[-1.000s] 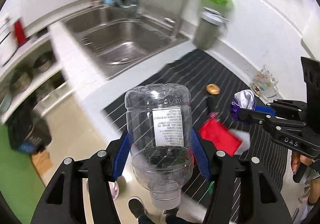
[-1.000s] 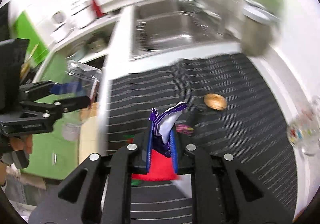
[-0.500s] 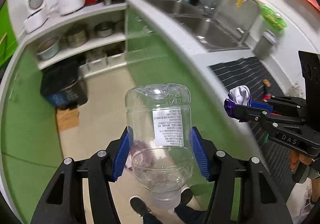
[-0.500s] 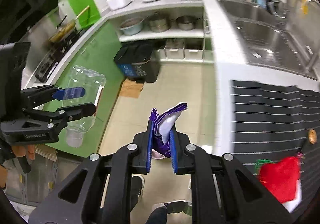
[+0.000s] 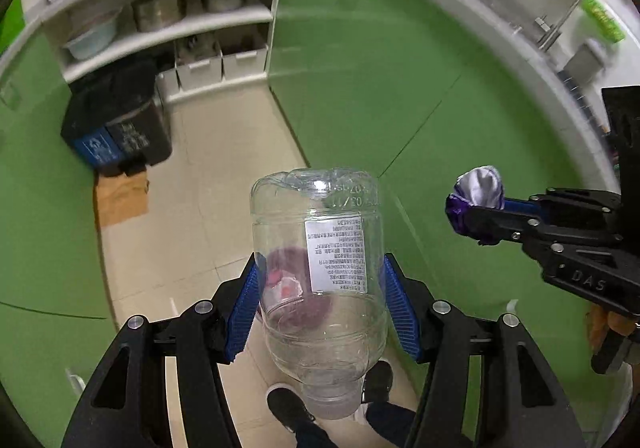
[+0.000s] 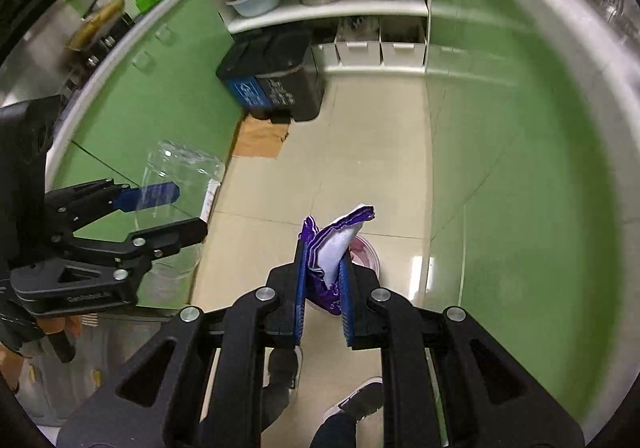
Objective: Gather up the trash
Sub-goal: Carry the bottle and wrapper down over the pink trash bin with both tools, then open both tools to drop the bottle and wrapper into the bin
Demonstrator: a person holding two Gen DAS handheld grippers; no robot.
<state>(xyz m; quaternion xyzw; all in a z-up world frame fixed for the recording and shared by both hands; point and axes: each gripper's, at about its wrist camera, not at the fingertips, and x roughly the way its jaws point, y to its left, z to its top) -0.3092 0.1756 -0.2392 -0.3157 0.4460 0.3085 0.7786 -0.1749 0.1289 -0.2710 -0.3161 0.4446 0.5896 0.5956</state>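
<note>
Already both pieces of trash were in hand: a clear plastic bottle (image 5: pixel 320 276), neck toward the camera, was pinched between the blue pads of the left gripper (image 5: pixel 320 308), and a crumpled purple-and-white wrapper (image 6: pixel 330 248) was squeezed tight in the right gripper (image 6: pixel 323 288). Both were carried in the air over a beige tiled floor (image 6: pixel 360 152), well clear of any surface. Picking up looked done for these two items; dropping them off was left. Likely destination, by my reading: the dark two-part bin (image 6: pixel 276 84) with a blue panel, standing on the floor against the white shelving (image 6: pixel 332 12), well apart from both grippers. Lid appeared down, though blur made that uncertain; with both tools full, opening it could be the snag. A flat cardboard sheet (image 6: pixel 260 138) lay just before the bin. Green cabinet fronts (image 6: pixel 520 168) flanked the aisle on either side. A pinkish round object (image 6: pixel 366 252) sat on the floor below the wrapper; what it was I could not tell. Wearer's dark shoes (image 5: pixel 290 406) showed underneath.
</note>
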